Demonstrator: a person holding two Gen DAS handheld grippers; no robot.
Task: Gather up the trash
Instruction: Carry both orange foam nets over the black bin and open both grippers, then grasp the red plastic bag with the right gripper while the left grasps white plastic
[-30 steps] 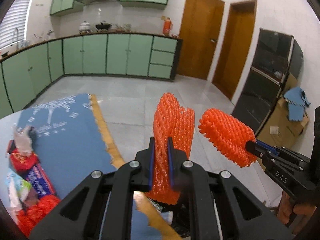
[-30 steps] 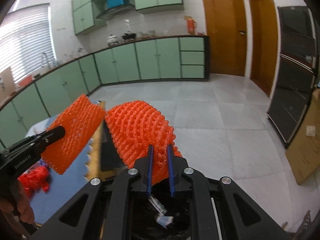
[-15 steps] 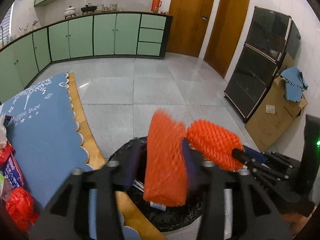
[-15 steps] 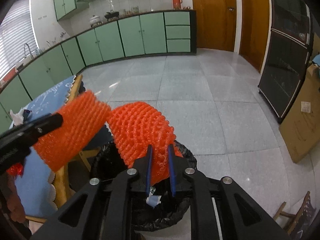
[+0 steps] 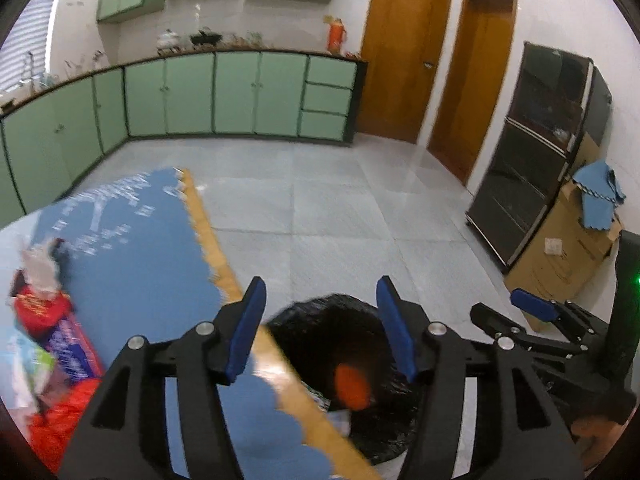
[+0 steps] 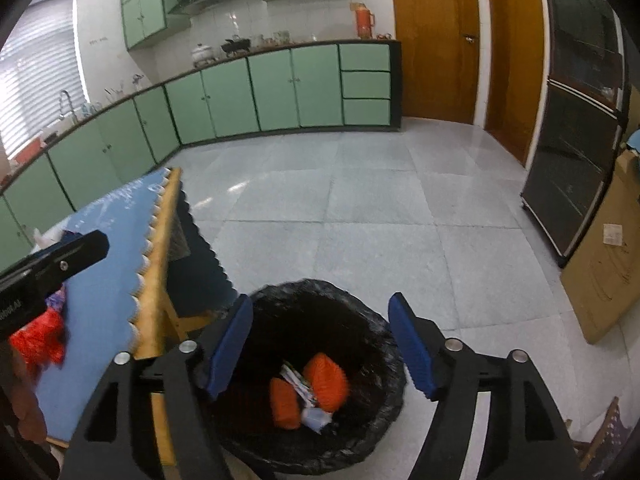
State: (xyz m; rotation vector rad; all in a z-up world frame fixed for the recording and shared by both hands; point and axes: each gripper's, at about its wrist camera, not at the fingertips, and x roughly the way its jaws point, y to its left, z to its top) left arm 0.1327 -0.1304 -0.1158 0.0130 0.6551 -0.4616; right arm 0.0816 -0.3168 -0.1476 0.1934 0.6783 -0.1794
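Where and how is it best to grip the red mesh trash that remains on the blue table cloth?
Probably pinch the raised, crumpled top of the red mesh, coming down from above with the open left gripper. It lies loose and soft on the cloth, with wrappers close beside, so a sideways approach may catch those.

Black hand-held gripper (image 6: 320,344) frames w/ silver screws, blue finger pads (image 6: 230,346), white lettering on left unit (image 6: 48,272)

A home kitchen. Green cabinets (image 6: 256,92) line the walls; a sink tap (image 6: 64,98) and pots (image 6: 200,54) sit on the counter
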